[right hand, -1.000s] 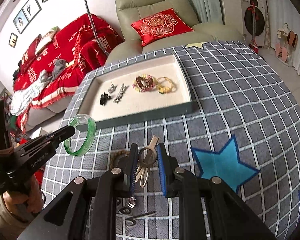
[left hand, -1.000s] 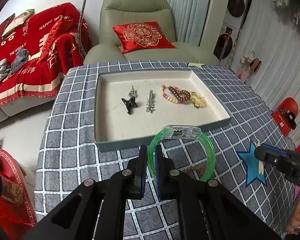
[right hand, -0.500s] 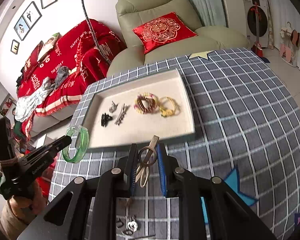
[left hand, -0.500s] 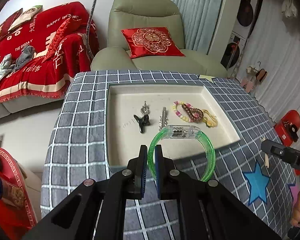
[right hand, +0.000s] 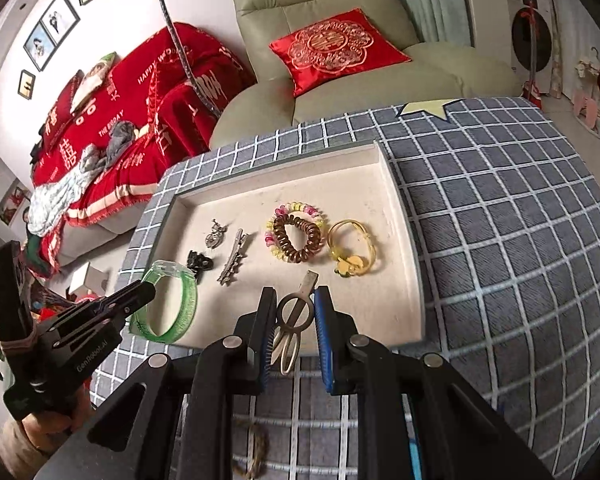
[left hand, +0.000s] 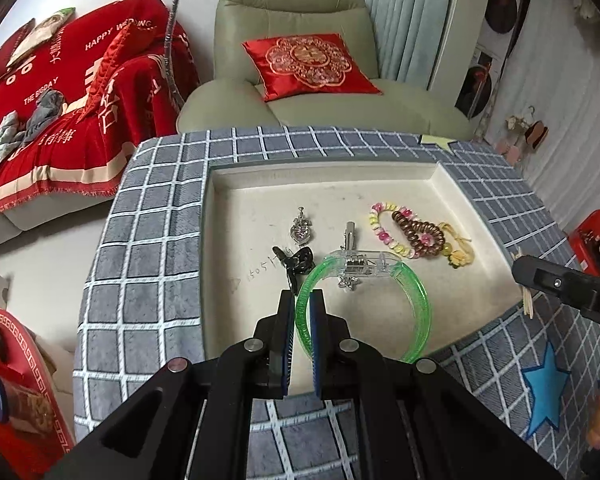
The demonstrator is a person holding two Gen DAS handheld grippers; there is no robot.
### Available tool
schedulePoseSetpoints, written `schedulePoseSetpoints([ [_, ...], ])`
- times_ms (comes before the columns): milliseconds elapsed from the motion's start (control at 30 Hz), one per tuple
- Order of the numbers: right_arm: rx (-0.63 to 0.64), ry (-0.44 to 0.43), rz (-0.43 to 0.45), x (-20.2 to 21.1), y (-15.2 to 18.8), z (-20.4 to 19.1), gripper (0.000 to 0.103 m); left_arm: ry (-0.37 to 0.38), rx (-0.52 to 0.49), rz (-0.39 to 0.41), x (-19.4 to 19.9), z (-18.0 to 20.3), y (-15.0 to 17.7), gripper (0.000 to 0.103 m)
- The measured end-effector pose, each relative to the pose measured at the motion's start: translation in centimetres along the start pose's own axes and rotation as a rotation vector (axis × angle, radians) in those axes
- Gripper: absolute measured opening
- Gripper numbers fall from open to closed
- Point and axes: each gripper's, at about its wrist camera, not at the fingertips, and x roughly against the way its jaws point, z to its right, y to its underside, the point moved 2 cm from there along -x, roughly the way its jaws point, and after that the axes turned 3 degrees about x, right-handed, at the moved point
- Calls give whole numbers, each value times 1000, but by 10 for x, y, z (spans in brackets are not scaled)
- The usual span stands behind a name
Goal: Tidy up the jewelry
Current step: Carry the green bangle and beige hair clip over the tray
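Note:
My left gripper is shut on the rim of a clear green bangle with a transparent clasp. It holds the bangle just above the near left part of the beige-lined tray. The right wrist view shows that gripper and bangle at the tray's left front corner. My right gripper is shut on a small scissor-shaped metal piece over the tray's front edge. The right gripper also enters the left wrist view from the right.
In the tray lie a silver pendant, a black clip, a silver hair clip, a pastel bead bracelet, a brown spiral tie and a yellow bracelet. A brown cord lies on the checked cloth.
Both grippers have moved forward from the cloth in front of the tray to over its near edge. Each has kept its grip on its piece.

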Motion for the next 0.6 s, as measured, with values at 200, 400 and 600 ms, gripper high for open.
schedulePoseSetpoints([
  [200, -8, -11, -61, -34, -2, 2, 21, 4, -22, -61, -27, 5, -3, 23],
  [400, -20, 2, -103, -62, -2, 9, 21, -14, -40, -103, -47, 8, -2, 23],
  [600, -15, 40, -99, -75, -7, 15, 21, -27, -54, -107, -56, 9, -6, 23],
])
